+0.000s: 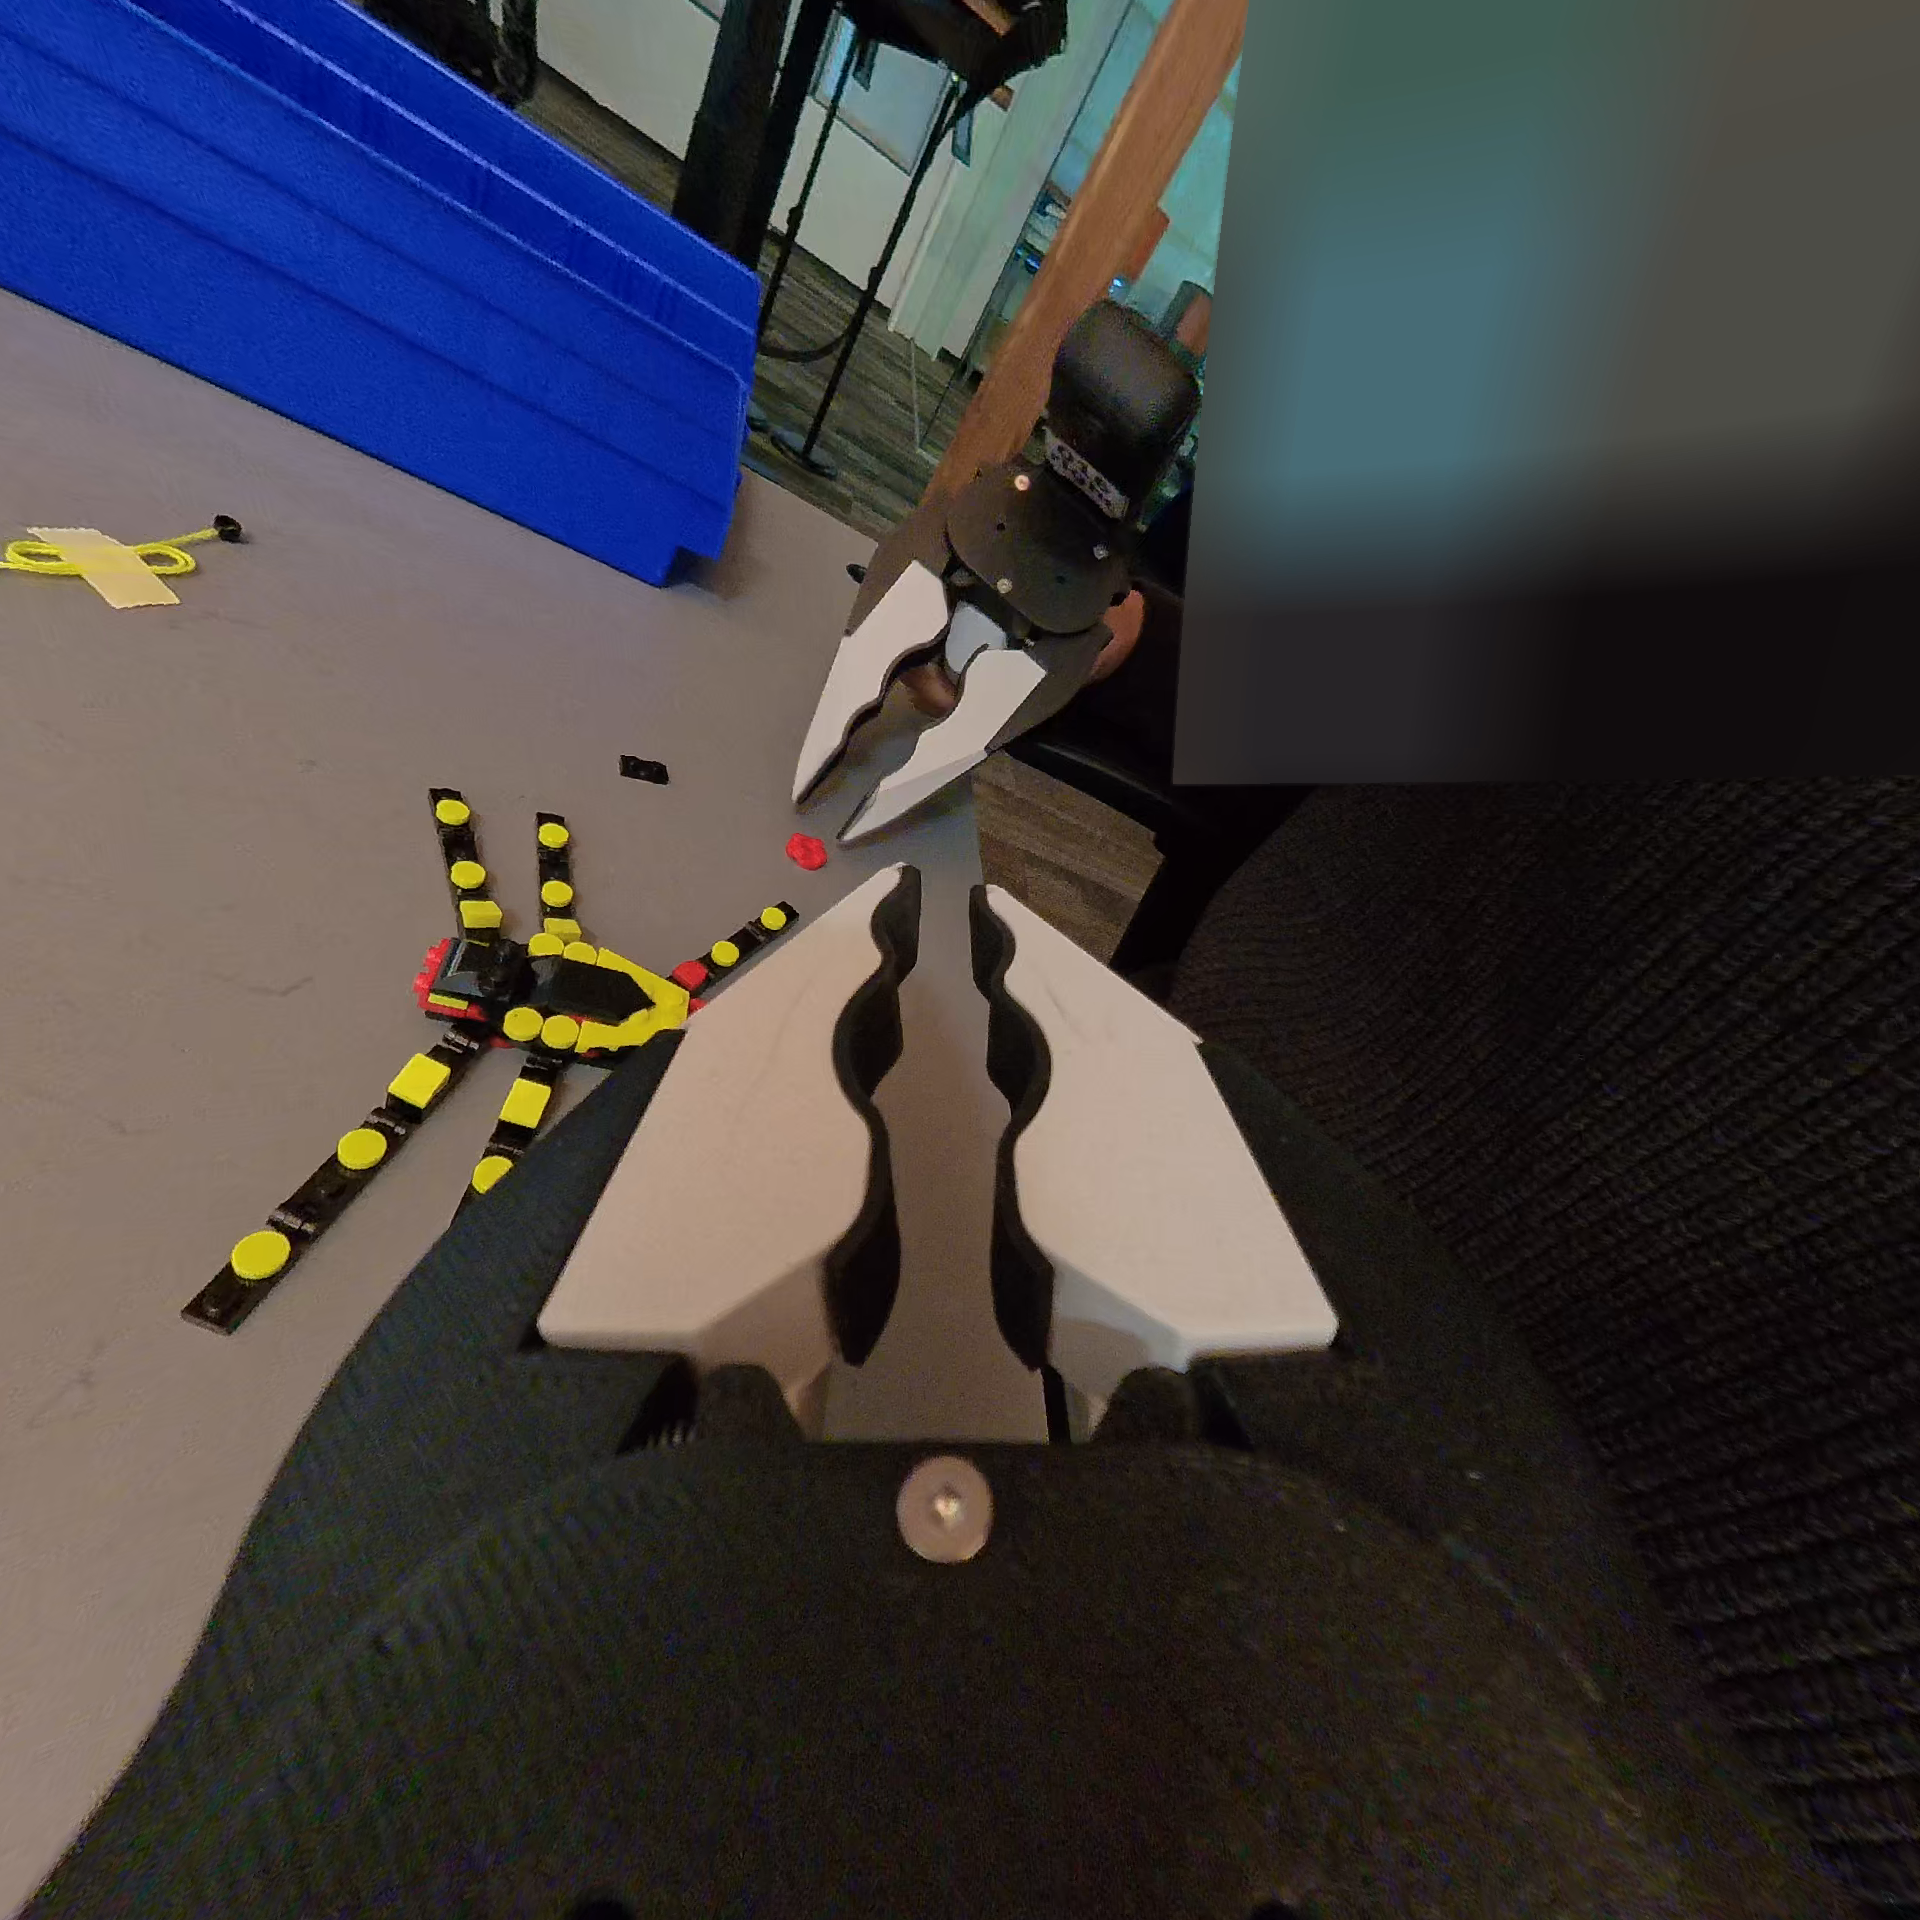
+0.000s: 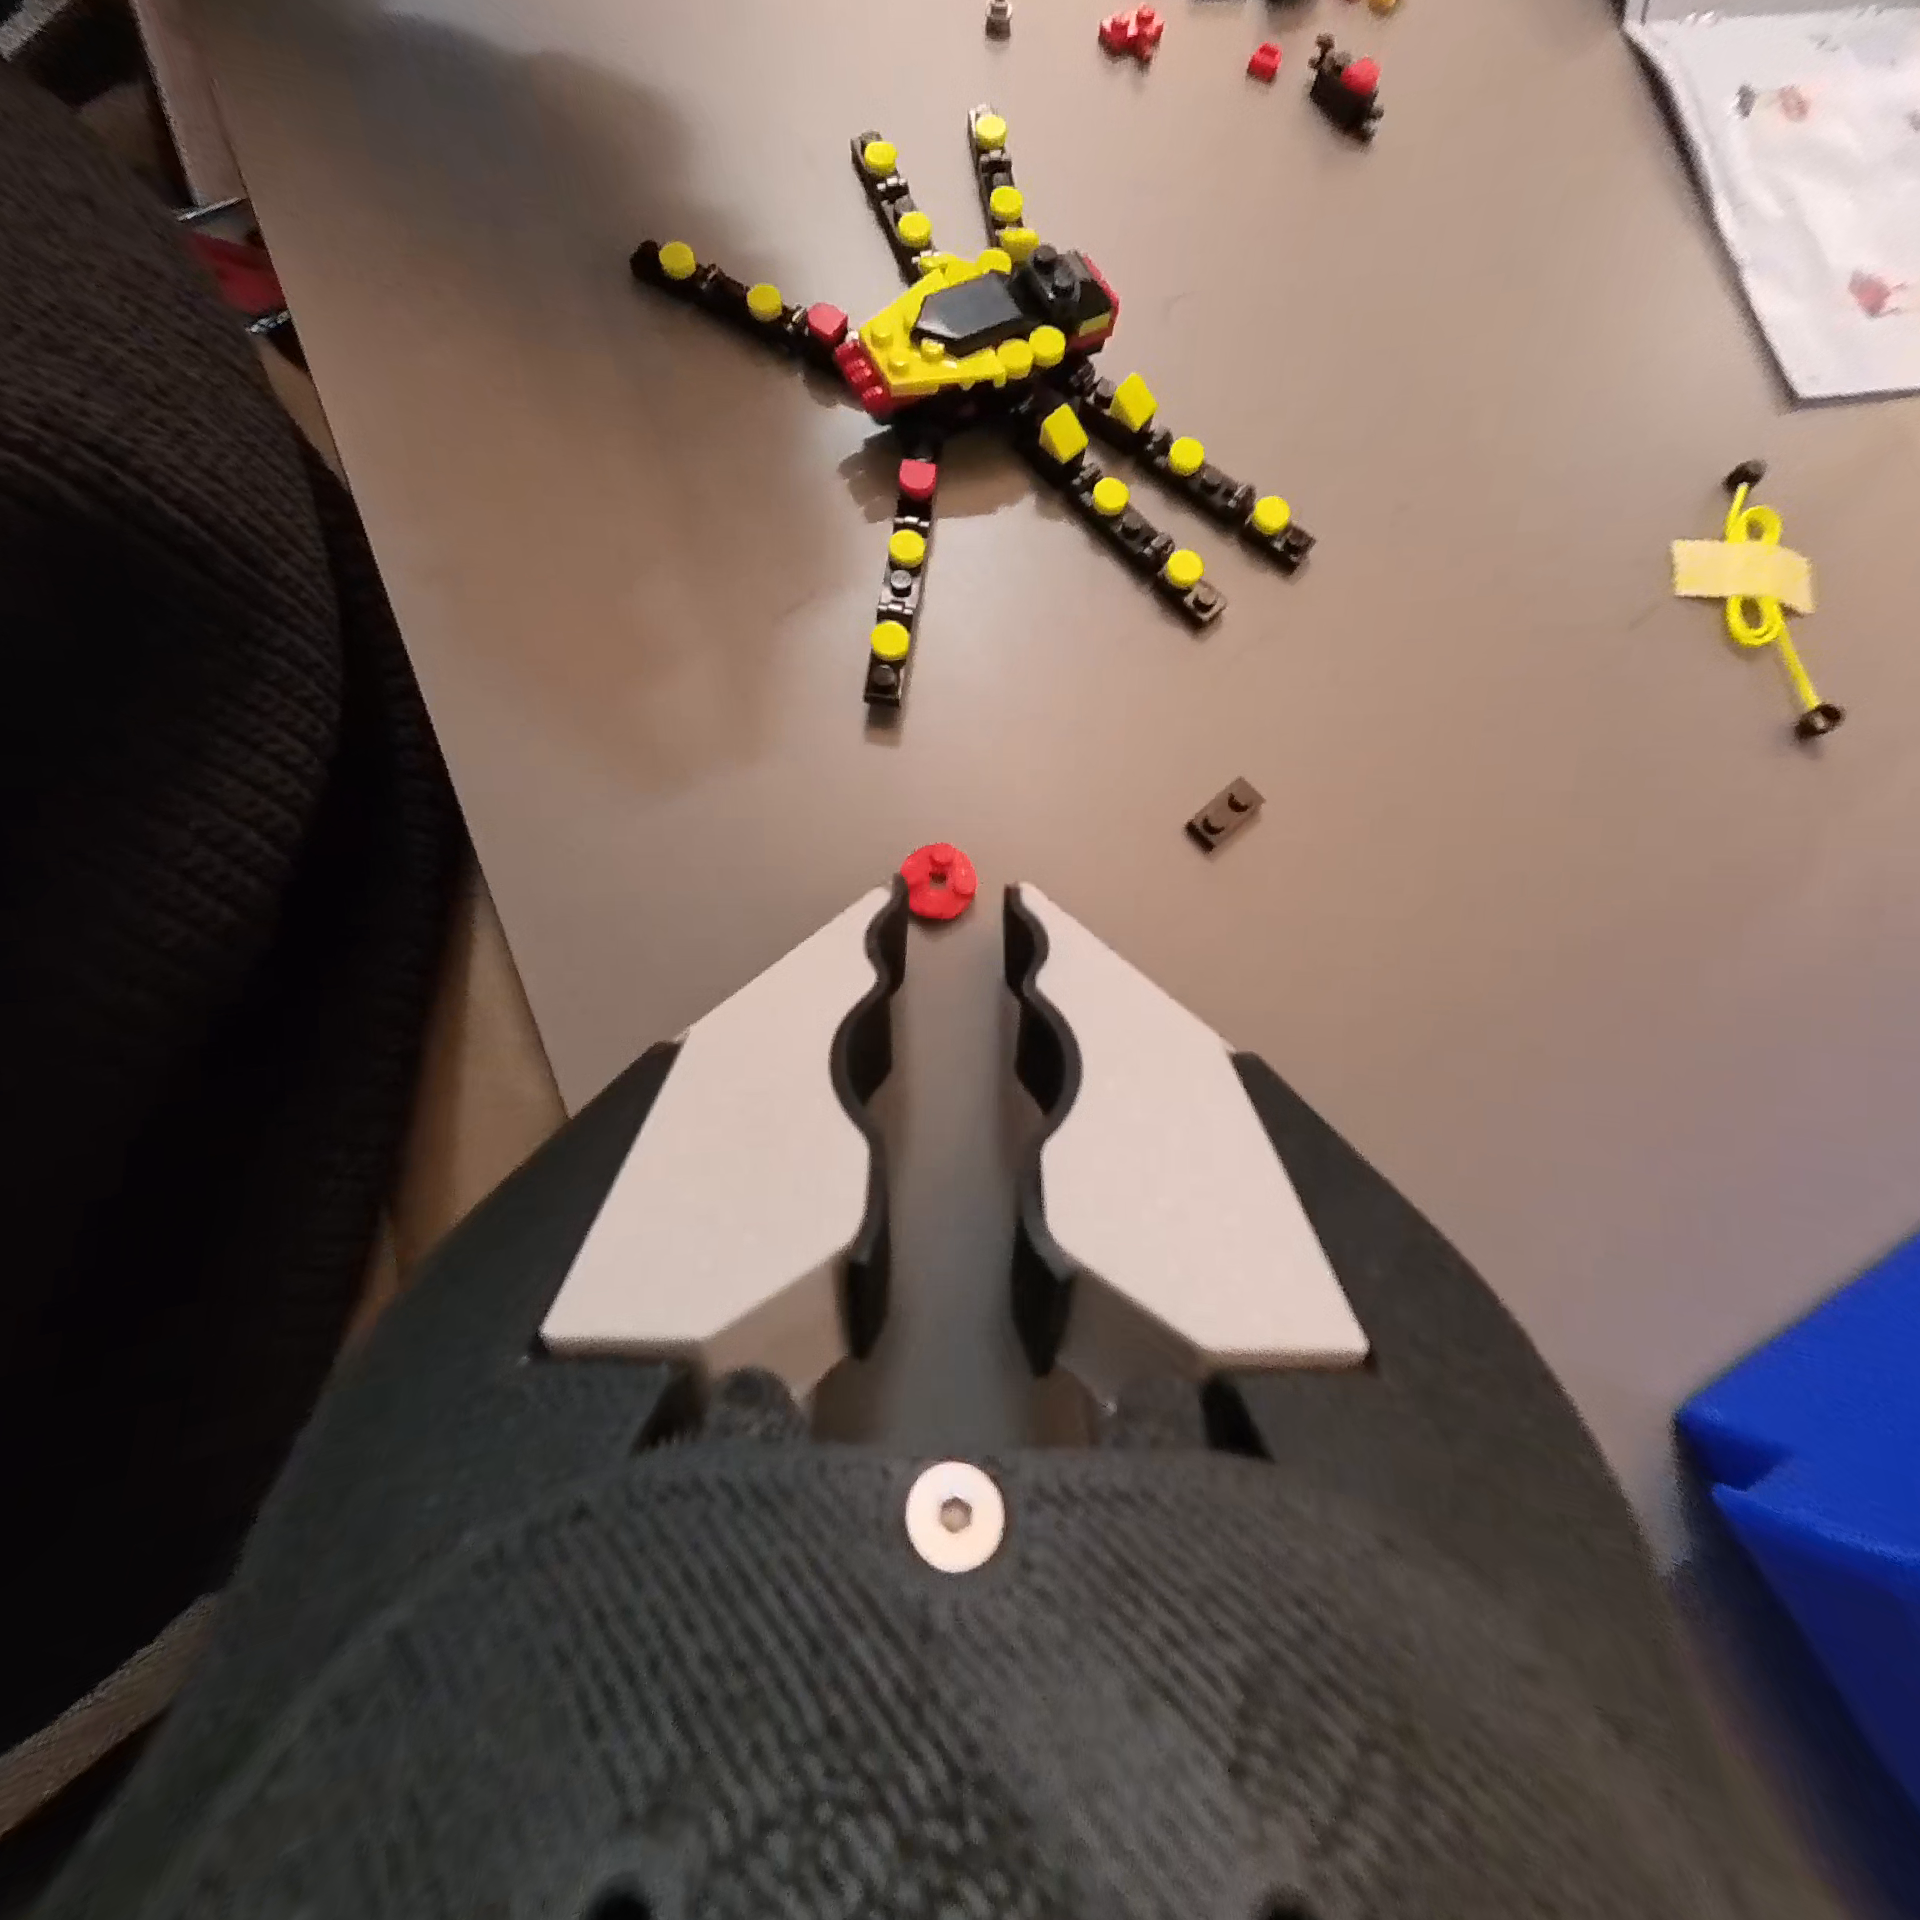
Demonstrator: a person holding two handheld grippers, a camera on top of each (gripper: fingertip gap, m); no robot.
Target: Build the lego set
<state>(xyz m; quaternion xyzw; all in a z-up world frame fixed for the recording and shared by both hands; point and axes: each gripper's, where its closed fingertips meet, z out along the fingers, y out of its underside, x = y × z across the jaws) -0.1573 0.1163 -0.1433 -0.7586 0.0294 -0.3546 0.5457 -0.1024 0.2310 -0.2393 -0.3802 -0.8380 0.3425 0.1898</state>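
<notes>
A black, yellow and red lego spider [image 2: 977,332] lies on the grey table [image 2: 1403,987]; it also shows in the left wrist view [image 1: 561,997]. A small red round piece [image 2: 938,882] lies on the table just beyond my right gripper [image 2: 954,894], close to its left fingertip. The right gripper is open and empty; it shows in the left wrist view [image 1: 826,821], tips down beside the red piece [image 1: 806,850]. My left gripper [image 1: 943,878] is open and empty near the table's edge, to the right of the spider.
A small black plate [image 2: 1226,812] lies right of the red piece. A yellow string with tape [image 2: 1751,587] lies further right. Loose red and black pieces [image 2: 1340,83] and an instruction sheet [image 2: 1808,177] are beyond. Blue bins [image 1: 343,260] stand at the table's side. A person's dark sleeve [image 2: 156,675] is left. The gap from one gripper's tips to the other's is roughly 15 centimetres.
</notes>
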